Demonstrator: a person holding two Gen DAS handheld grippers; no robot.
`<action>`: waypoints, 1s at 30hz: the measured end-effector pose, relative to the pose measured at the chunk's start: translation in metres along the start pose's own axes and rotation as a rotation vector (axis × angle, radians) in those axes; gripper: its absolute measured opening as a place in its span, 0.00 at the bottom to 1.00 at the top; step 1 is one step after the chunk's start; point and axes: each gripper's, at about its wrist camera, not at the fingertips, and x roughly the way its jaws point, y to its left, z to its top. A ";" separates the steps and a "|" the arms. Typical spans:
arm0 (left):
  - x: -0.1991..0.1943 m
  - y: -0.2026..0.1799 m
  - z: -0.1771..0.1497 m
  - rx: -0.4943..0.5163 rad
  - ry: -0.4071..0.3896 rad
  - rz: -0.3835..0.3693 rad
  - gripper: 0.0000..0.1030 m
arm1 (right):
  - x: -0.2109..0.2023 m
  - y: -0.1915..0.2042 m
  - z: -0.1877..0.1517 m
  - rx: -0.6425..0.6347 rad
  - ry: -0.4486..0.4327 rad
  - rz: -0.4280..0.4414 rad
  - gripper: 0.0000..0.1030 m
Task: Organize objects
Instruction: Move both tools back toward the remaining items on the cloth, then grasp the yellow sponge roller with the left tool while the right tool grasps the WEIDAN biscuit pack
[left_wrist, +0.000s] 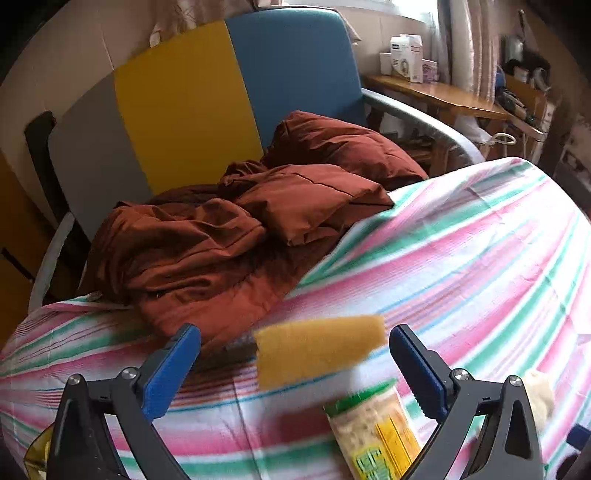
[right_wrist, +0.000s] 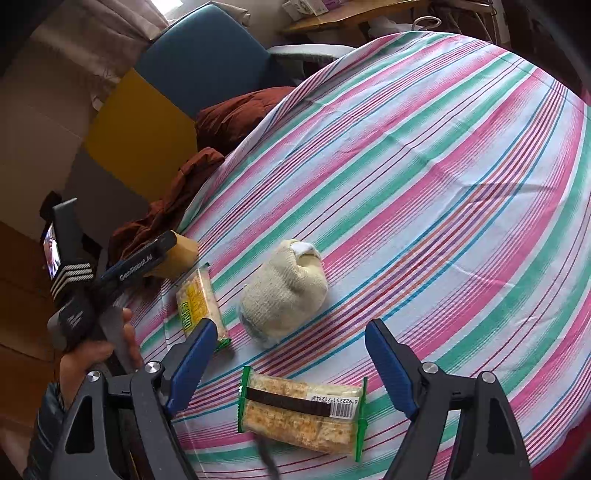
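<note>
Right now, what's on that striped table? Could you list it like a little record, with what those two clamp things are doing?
surface: striped tablecloth
yellow sponge block: blurred, between the open fingers of the left hand-held gripper; contact unclear
cracker packs: one label-up, one barcode-up
cream knitted bundle: mid-table
rust-brown cloth: heaped at the table's edge
right hand-held gripper: open, holding nothing

On your striped worktop lie a yellow sponge block, a yellow-labelled cracker packet, a cream knitted sock bundle, and a barcode-up cracker packet nearest you.
</note>
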 end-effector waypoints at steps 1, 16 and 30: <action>0.003 0.000 0.000 0.006 -0.002 -0.004 0.96 | 0.000 -0.001 0.000 0.005 -0.001 -0.006 0.81; -0.054 0.027 -0.036 -0.051 -0.051 -0.170 0.57 | 0.021 0.045 -0.014 -0.251 0.085 -0.026 0.81; -0.181 0.108 -0.123 -0.196 -0.158 -0.196 0.58 | 0.093 0.147 -0.024 -0.635 0.119 -0.155 0.80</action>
